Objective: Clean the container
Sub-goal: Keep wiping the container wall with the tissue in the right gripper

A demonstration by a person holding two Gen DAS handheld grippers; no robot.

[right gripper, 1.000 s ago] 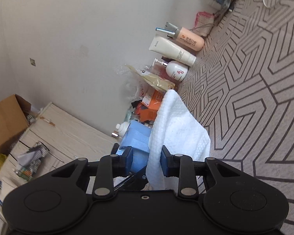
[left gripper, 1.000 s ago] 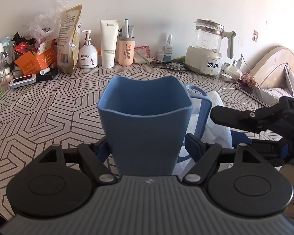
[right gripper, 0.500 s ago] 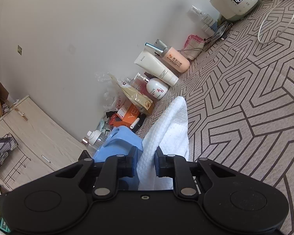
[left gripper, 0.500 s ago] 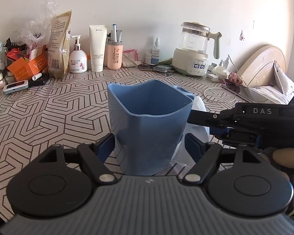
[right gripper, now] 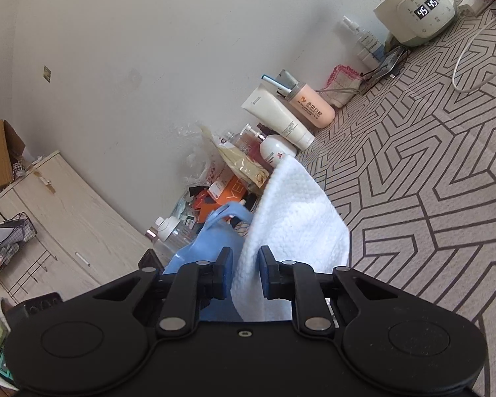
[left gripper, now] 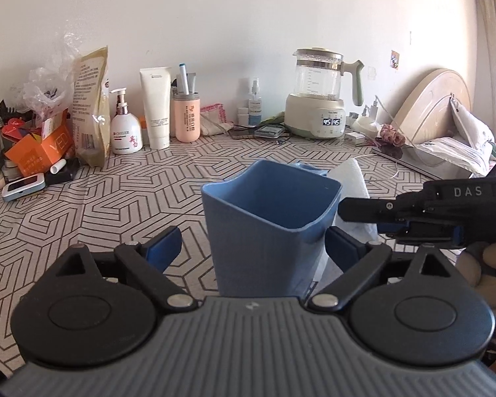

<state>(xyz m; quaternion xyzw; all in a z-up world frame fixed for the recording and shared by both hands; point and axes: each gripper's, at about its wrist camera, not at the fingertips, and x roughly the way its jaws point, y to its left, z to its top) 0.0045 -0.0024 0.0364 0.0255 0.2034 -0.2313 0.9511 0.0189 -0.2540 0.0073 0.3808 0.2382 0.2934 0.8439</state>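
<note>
**Blue container between open left fingers, cloth pinched in right**

Container (left gripper: 268, 231): matte blue plastic, squarish rim with rounded corners, pinched pour spout at the far-left corner, walls tapering downward. Interior visible down the walls, nothing seen inside; the bottom isn't visible. Sits upright on the patterned tablecloth (left gripper: 115, 198), centre frame, between the left gripper (left gripper: 253, 246) fingers. Those fingers are spread wide: clear gap on the left side, right pad just beside the wall, can't tell if it touches. Not clamped.

Left to right along the back wall, left wrist view:
- 1 orange box (left gripper: 38, 152) in a clutter pile, contents unclear
- 1 tan pouch (left gripper: 91, 106), upright
- 1 white pump bottle (left gripper: 125, 129)
- 1 white tube (left gripper: 157, 107), standing on its cap
- 1 peach cup (left gripper: 187, 115) holding a pen-like stick plus other items
- 1 glass kettle (left gripper: 319, 96) on a cream base, display reads 45 45; jug looks empty

Right gripper (right gripper: 244, 274): fingers closed nearly together on 1 white textured cloth (right gripper: 294, 218), which stands up from the pads and folds over to the right. In the left wrist view, the cloth (left gripper: 350, 182) is just behind the container's right rim, with the gripper body coming in from the right edge. In the right wrist view, the container (right gripper: 211, 241) shows as blue, left of the cloth and touching it.
</note>
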